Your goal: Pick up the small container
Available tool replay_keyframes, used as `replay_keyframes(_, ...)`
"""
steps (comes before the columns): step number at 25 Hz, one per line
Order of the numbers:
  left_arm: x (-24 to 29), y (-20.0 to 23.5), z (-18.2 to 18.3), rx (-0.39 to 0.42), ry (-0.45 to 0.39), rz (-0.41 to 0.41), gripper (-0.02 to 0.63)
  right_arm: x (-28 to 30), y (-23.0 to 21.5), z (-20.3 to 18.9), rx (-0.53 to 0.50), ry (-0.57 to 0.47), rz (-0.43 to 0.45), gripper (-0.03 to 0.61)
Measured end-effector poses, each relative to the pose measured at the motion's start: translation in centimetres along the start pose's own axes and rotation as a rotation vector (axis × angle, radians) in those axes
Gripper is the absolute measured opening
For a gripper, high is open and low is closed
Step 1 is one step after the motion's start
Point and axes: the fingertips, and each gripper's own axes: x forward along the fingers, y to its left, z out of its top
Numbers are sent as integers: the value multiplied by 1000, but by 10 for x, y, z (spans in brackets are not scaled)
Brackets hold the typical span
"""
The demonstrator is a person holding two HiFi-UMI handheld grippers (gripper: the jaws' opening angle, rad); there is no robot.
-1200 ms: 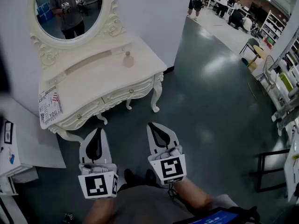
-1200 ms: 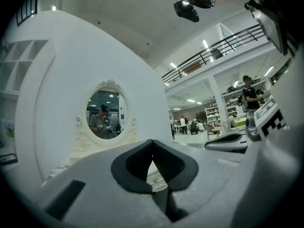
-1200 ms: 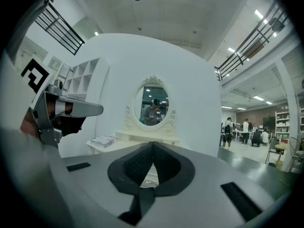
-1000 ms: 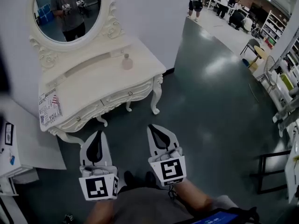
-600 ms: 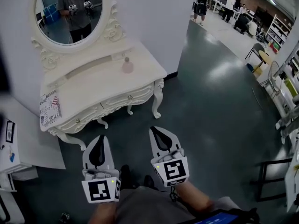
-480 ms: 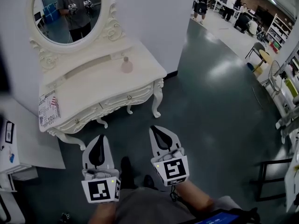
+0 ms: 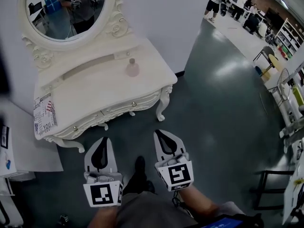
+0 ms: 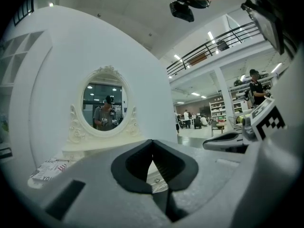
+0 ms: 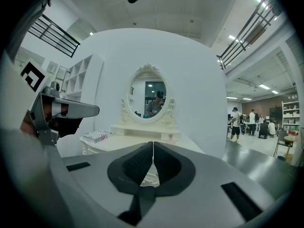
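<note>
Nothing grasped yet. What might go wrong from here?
Both the left tool and right tool are shut and well short of the dressing table; reaching without opening would likely knock the small container over. It stands close to the raised back ledge, so a deep reach may strike that.

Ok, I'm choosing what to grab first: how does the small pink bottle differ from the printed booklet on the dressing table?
The small pink bottle stands upright; the printed booklet lies flat. The bottle sits toward the back right of the tabletop; the booklet is at its front left corner. The bottle is plain pinkish; the booklet is white with print. Both rest on the white dressing table, untouched.
</note>
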Motion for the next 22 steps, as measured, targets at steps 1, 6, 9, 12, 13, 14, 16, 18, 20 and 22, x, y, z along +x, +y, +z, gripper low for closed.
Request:
replay_keyframes(1, 11, 5, -3, -2, 7, -3, 14, 12, -3, 0, 1, 4, 0, 14)
replay_keyframes(6, 72, 28, -6, -9, 16, -32, 14, 74, -19, 11, -11, 3, -2, 14)
replay_keyframes(9, 105, 37, -4, -14, 13, -56, 14, 100, -31, 21, -11, 3, -16, 14)
replay_keyframes(12, 131, 38, 7, -19, -17, -89, 14, 116, -45, 35, -26, -7, -45, 14)
replay_keyframes(13, 139, 38, 12, -23, -30, -99, 14, 119, -49, 40, -32, -12, -54, 14)
replay_keyframes(14, 146, 37, 16, -26, -40, -109, 14, 122, -54, 45, -35, -18, -62, 14)
replay_keyframes(16, 156, 35, 23, -25, -52, -125, 14, 125, -62, 53, -37, -30, -79, 14)
replay_keyframes(18, 163, 32, 29, -19, -61, -140, 14, 126, -71, 59, -37, -40, -100, 14)
replay_keyframes(20, 172, 28, 32, -15, -66, -155, 14, 128, -79, 61, -36, -45, -116, 14)
replay_keyframes(22, 181, 25, 30, -13, -64, -165, 14, 131, -87, 60, -34, -42, -124, 14)
